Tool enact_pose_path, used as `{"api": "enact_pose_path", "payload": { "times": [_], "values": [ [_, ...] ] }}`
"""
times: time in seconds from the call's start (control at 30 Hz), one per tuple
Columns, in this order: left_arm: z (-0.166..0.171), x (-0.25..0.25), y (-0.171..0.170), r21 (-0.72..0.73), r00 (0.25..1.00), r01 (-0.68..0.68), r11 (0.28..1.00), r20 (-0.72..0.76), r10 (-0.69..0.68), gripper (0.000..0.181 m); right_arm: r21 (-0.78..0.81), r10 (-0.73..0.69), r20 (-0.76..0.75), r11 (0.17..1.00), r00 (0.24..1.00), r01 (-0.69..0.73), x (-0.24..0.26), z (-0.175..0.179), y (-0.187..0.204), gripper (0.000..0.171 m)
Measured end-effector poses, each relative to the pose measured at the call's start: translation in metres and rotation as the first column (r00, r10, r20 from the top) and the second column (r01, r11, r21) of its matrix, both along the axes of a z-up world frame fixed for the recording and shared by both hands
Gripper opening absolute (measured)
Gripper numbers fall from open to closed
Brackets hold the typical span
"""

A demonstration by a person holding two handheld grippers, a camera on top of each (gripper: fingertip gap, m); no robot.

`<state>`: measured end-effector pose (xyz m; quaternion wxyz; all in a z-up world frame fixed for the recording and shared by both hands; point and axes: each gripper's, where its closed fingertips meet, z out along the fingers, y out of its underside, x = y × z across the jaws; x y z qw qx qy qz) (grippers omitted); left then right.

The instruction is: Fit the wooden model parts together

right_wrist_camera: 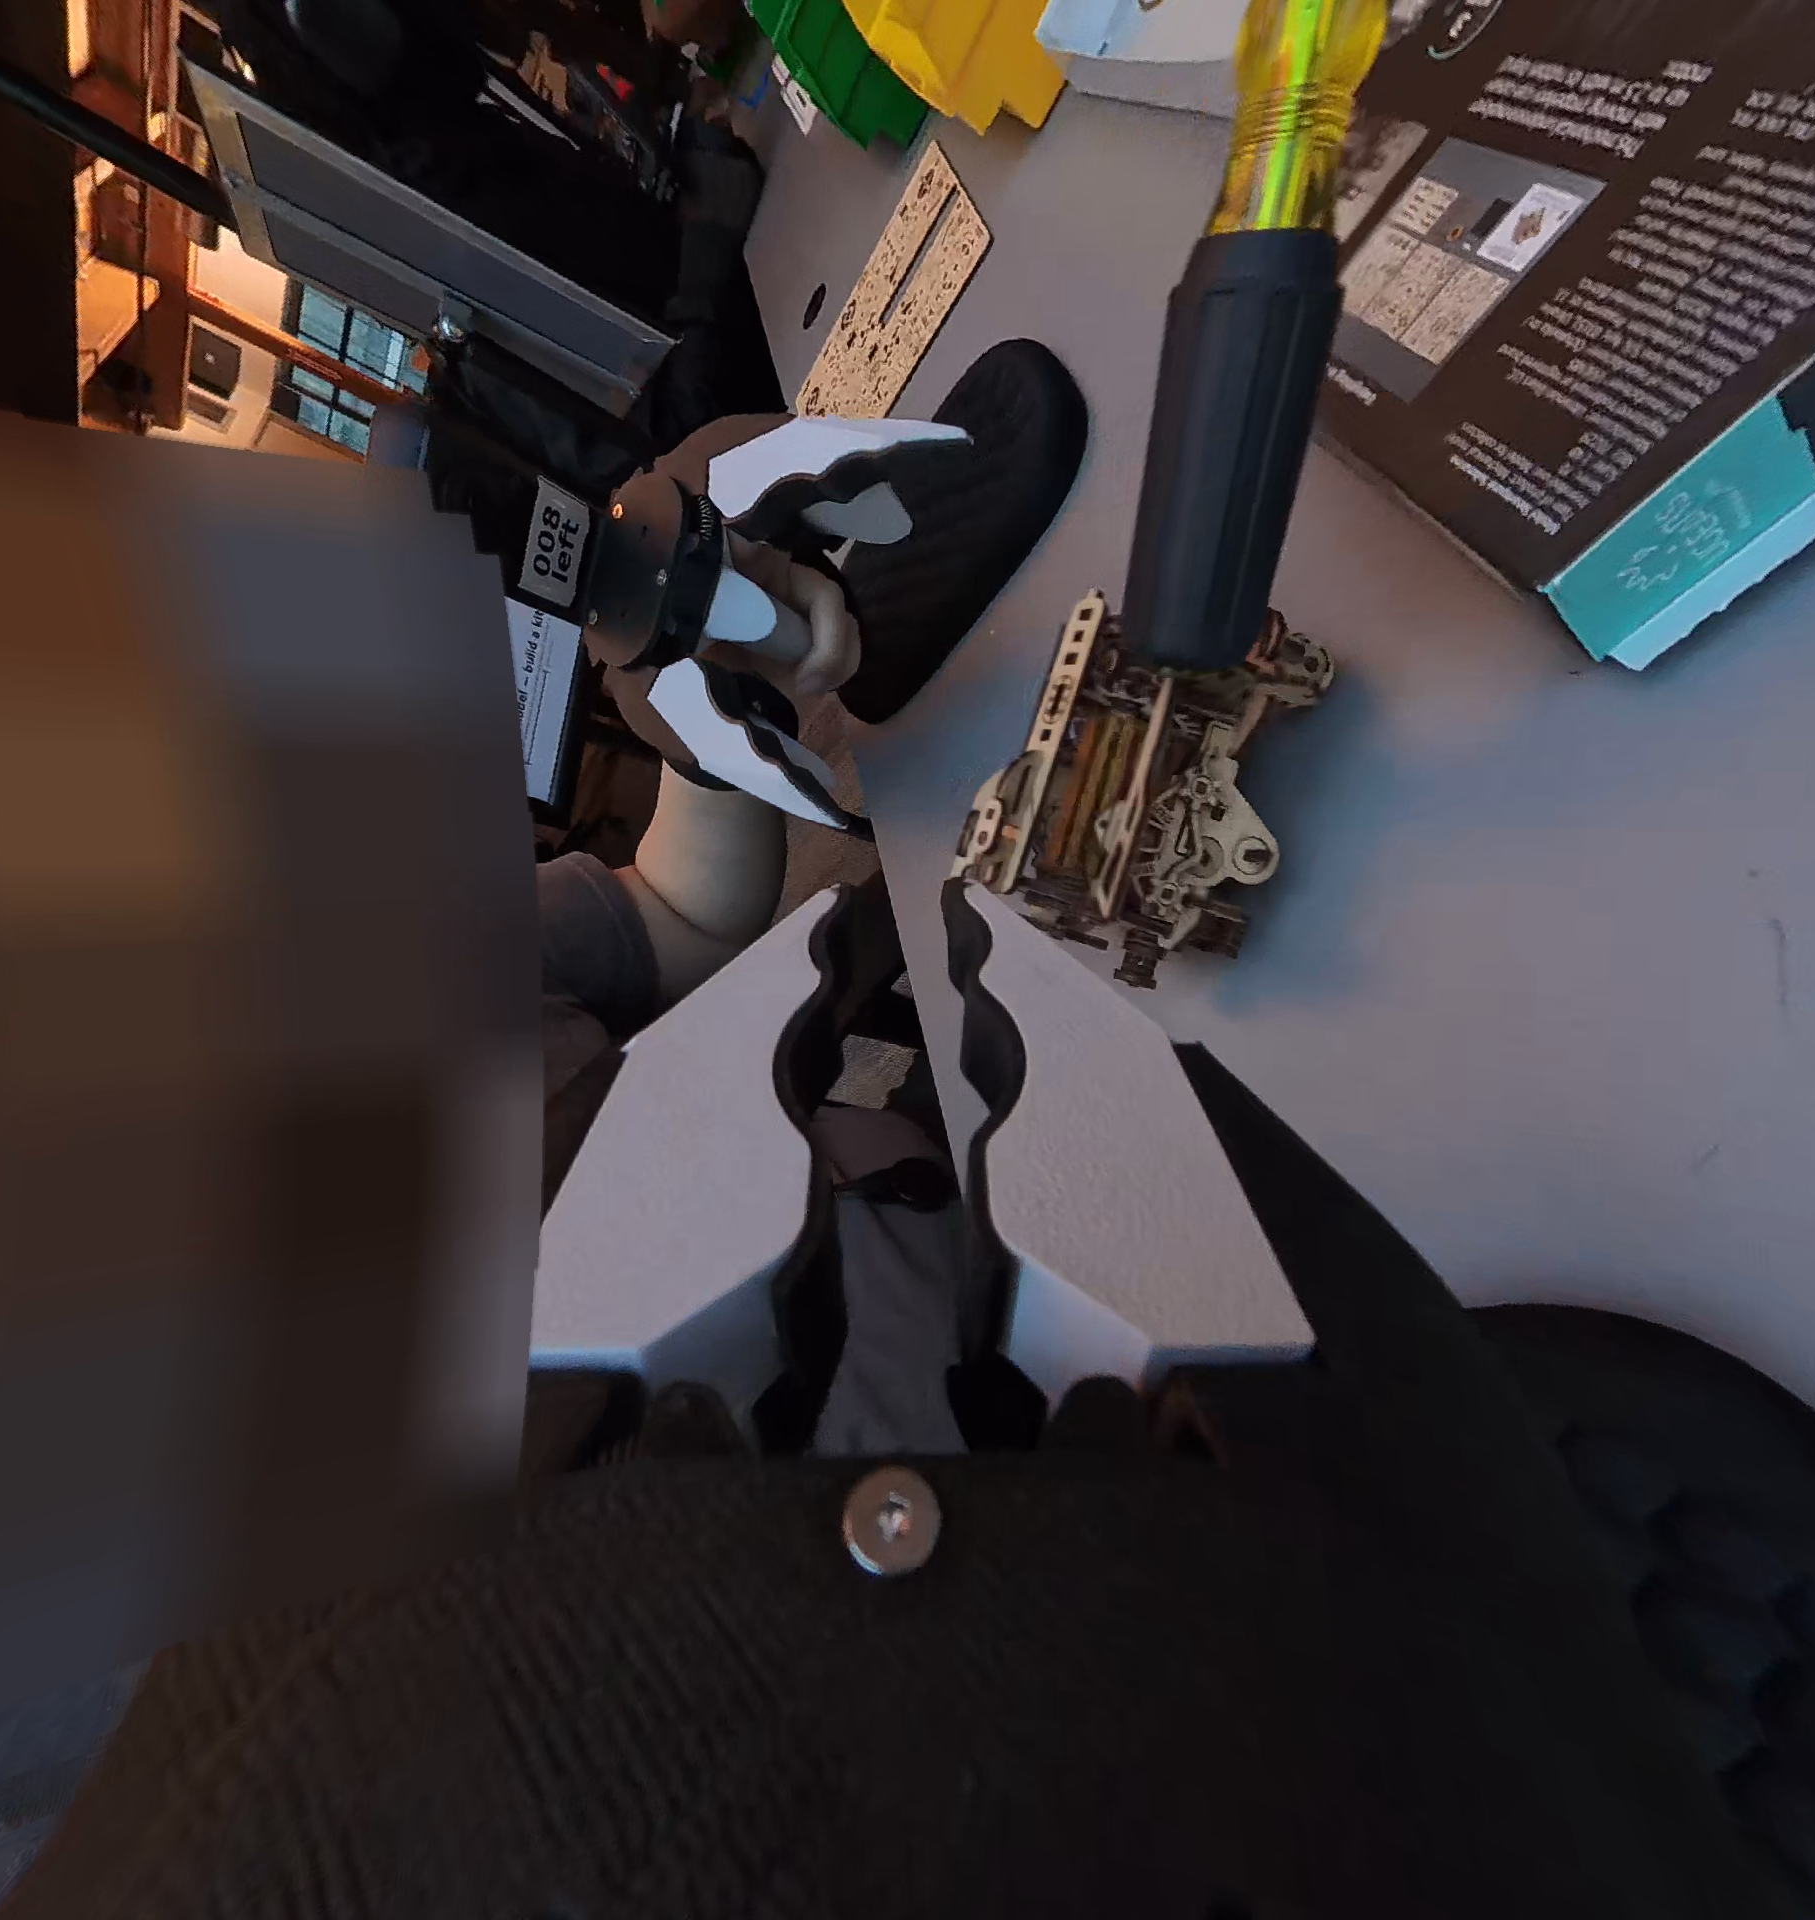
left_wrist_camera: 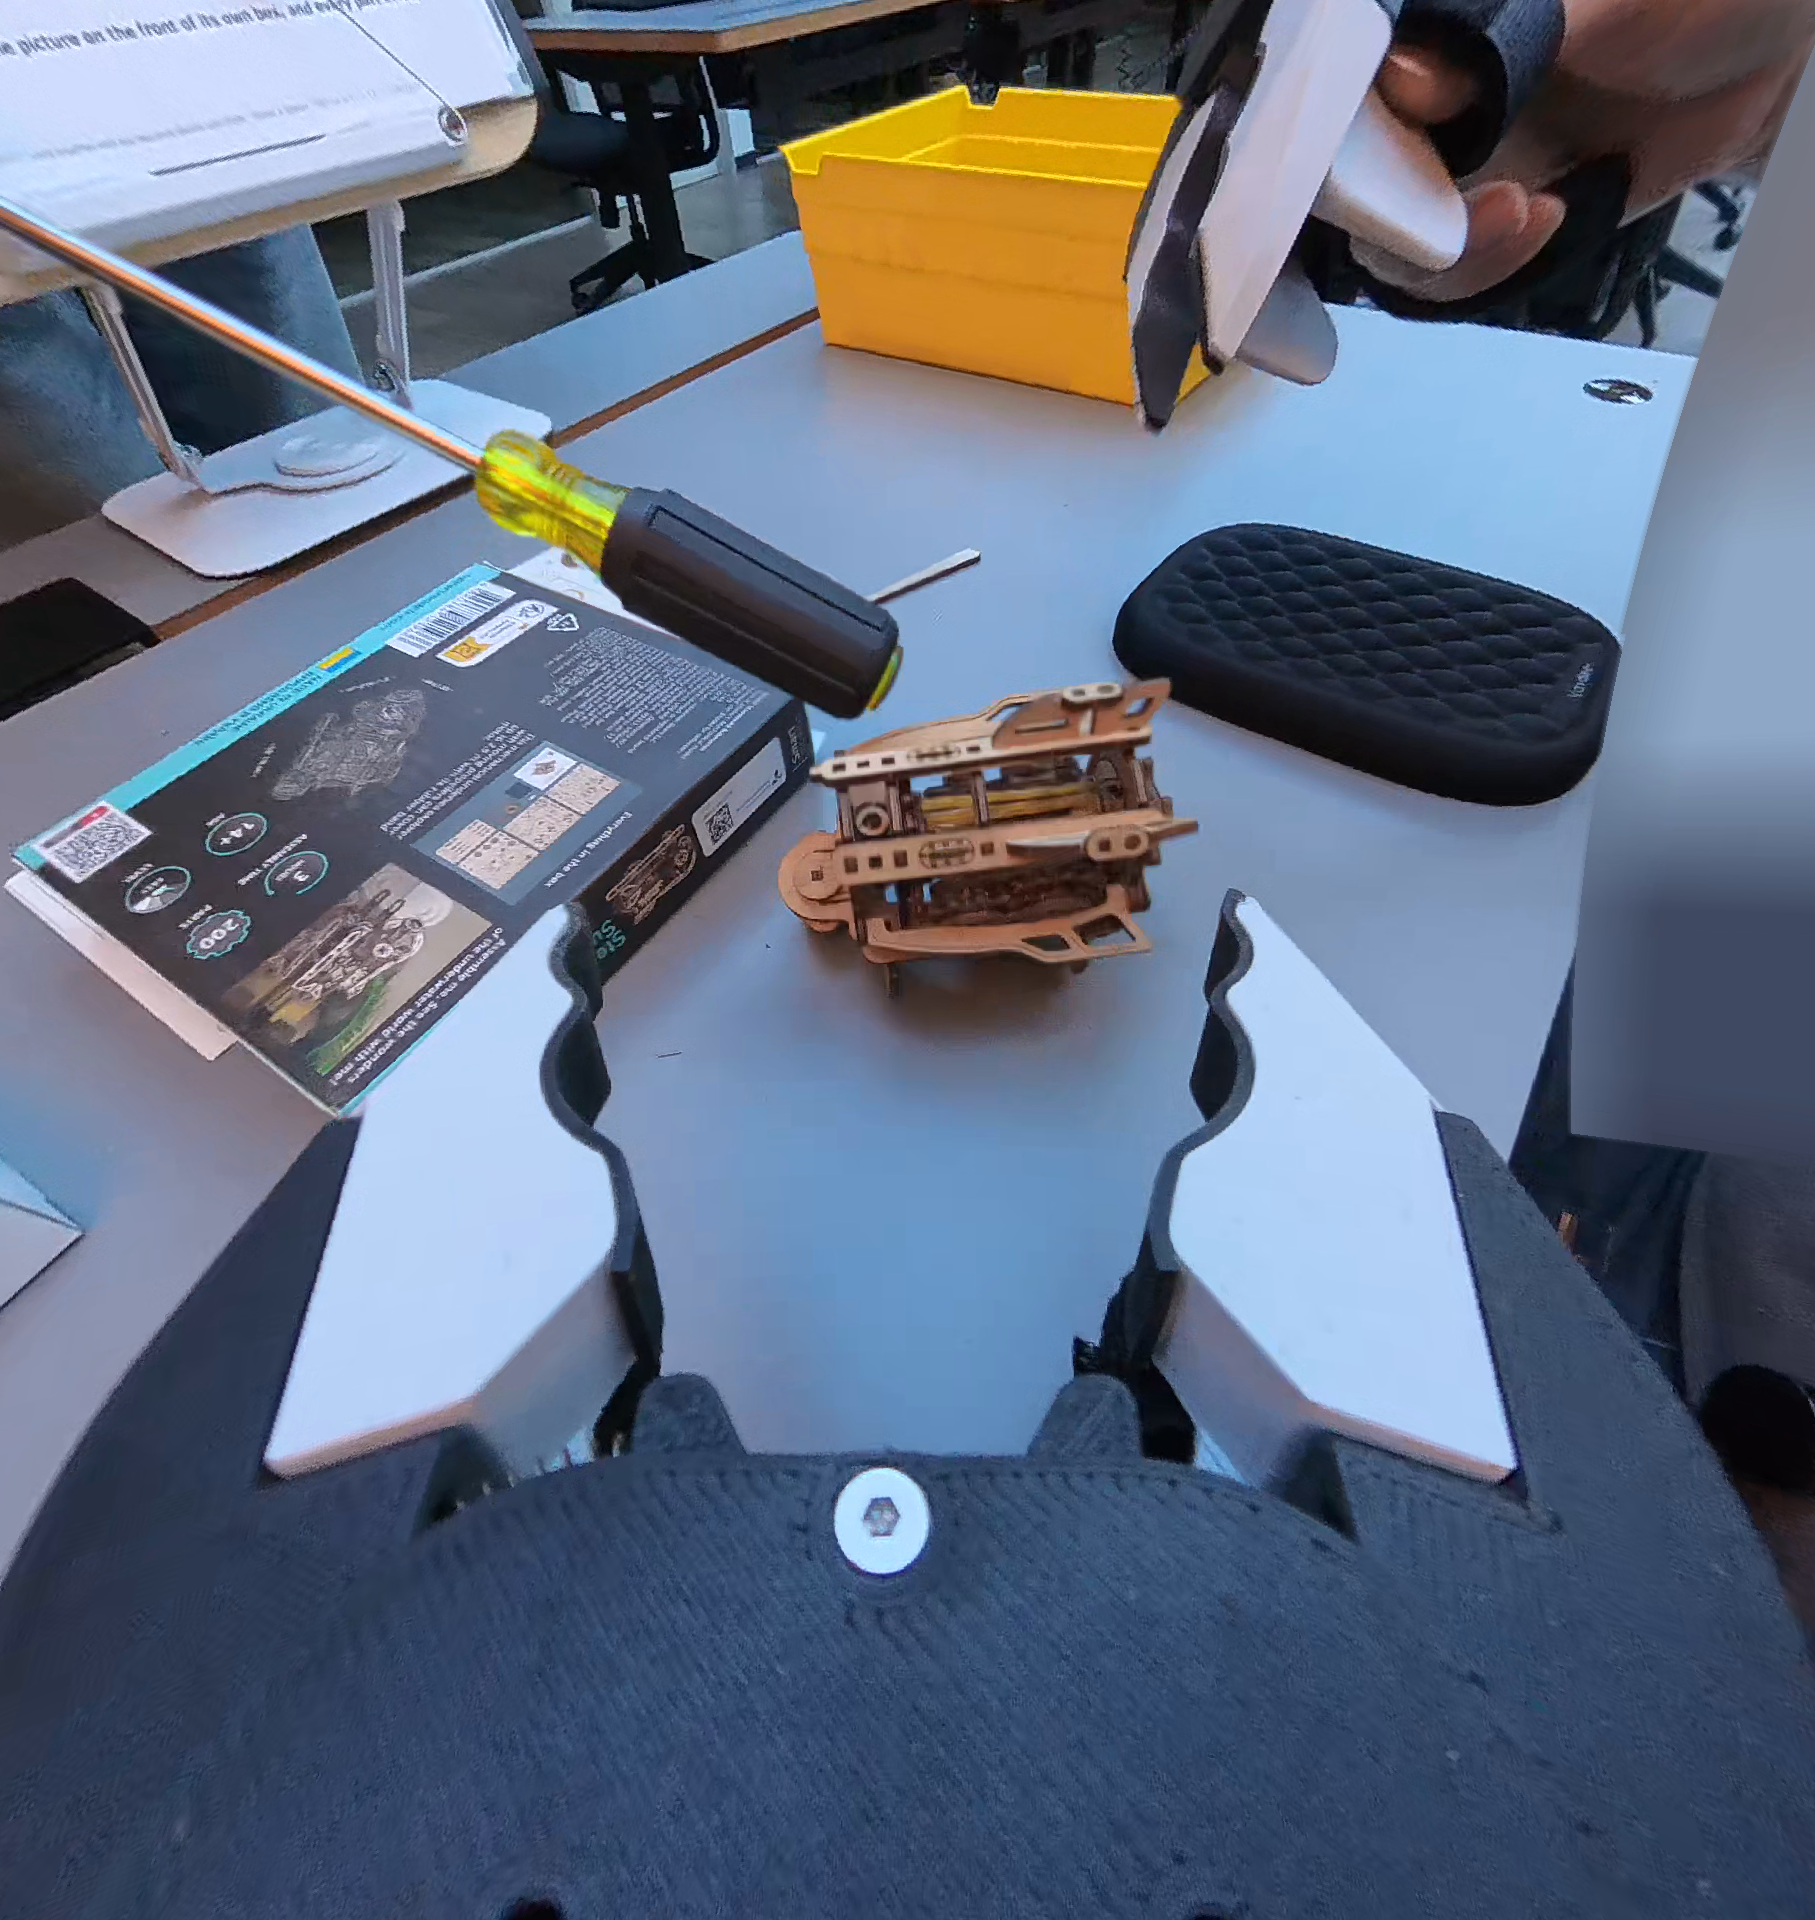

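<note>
I am hovering both grippers, left gripper (left_wrist_camera: 898, 1039) and right gripper (right_wrist_camera: 898, 925), fingers apart and holding nothing. The wooden model (left_wrist_camera: 986, 831) is sitting on the table (left_wrist_camera: 882, 1195) at twelve o'clock, likely light and fragile; I would grip its sturdier side frames.

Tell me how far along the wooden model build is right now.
Mostly built: the wooden model stands on the grey table as a framed body. In hand: nothing; the left gripper and right gripper both have open, empty jaws near it. A screwdriver hangs handle-first over the model. Left: a sheet of parts lies by the black pad, so pieces may remain.
</note>
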<state>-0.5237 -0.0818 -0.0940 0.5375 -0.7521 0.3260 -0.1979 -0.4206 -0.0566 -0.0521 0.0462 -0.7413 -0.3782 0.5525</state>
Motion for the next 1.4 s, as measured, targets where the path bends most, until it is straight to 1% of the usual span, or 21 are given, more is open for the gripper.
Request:
{"api": "enact_pose_path", "payload": {
  "times": [0.03, 0.2, 0.47, 0.57, 0.63, 0.73, 0.87, 0.93, 1.0, 1.13, 1.27, 1.4],
  "values": [
    [0.002, -0.001, -0.002, 0.003, 1.000, -0.003, 1.000, 0.002, 0.003, 0.115, 0.040, 0.001, -0.007, 0.999, 1.000, -0.001, -0.001, 0.001, 0.000, 0.015],
    [0.005, -0.004, -0.007, 0.007, 1.000, -0.008, 1.000, -0.015, 0.008, 0.115, 0.253, -0.002, 0.015, 0.967, 1.000, -0.002, 0.001, -0.003, 0.001, 0.016],
    [0.003, 0.003, -0.006, -0.005, 1.000, 0.011, 1.000, -0.017, -0.011, 0.114, 0.378, 0.032, 0.055, 0.925, 0.998, -0.051, 0.003, -0.012, -0.003, 0.019],
    [0.002, 0.007, -0.005, -0.005, 0.999, 0.022, 1.000, -0.025, -0.022, 0.113, 0.487, 0.036, 0.039, 0.872, 0.999, -0.051, 0.003, -0.011, 0.003, 0.022],
    [0.000, 0.010, -0.004, -0.011, 0.999, 0.033, 0.999, -0.025, -0.033, 0.112, 0.576, 0.011, -0.017, 0.818, 1.000, 0.001, 0.002, -0.005, 0.010, 0.021],
    [-0.007, 0.015, -0.003, -0.031, 0.999, 0.050, 0.998, -0.019, -0.051, 0.112, 0.650, 0.014, -0.084, 0.758, 0.996, 0.045, 0.004, -0.003, 0.008, 0.018],
    [-0.021, 0.021, 0.002, -0.070, 0.998, 0.059, 0.996, 0.000, -0.059, 0.111, 0.676, 0.080, -0.062, 0.737, 0.995, -0.017, 0.007, -0.024, -0.012, 0.022],
    [-0.025, 0.027, 0.004, -0.084, 0.998, 0.062, 0.994, 0.028, -0.060, 0.110, 0.700, 0.095, -0.052, 0.714, 0.994, -0.031, 0.009, -0.036, -0.017, 0.029],
    [-0.029, 0.032, 0.008, -0.095, 0.998, 0.059, 0.994, 0.037, -0.056, 0.111, 0.694, 0.089, -0.058, 0.719, 0.994, -0.024, 0.008, -0.042, -0.019, 0.032],
    [-0.028, 0.043, 0.013, -0.090, 0.997, 0.051, 0.995, 0.070, -0.044, 0.111, 0.681, 0.086, -0.075, 0.732, 0.993, -0.012, 0.009, -0.043, -0.020, 0.037],
    [-0.033, 0.052, 0.017, -0.093, 0.998, 0.039, 0.995, 0.060, -0.033, 0.113, 0.686, 0.078, -0.088, 0.727, 0.993, 0.004, 0.009, -0.040, -0.018, 0.039],
    [-0.035, 0.054, 0.024, -0.083, 0.999, 0.016, 0.996, 0.040, -0.013, 0.113, 0.724, 0.073, -0.068, 0.690, 0.995, -0.001, 0.004, -0.041, -0.014, 0.040]
  ]
}}
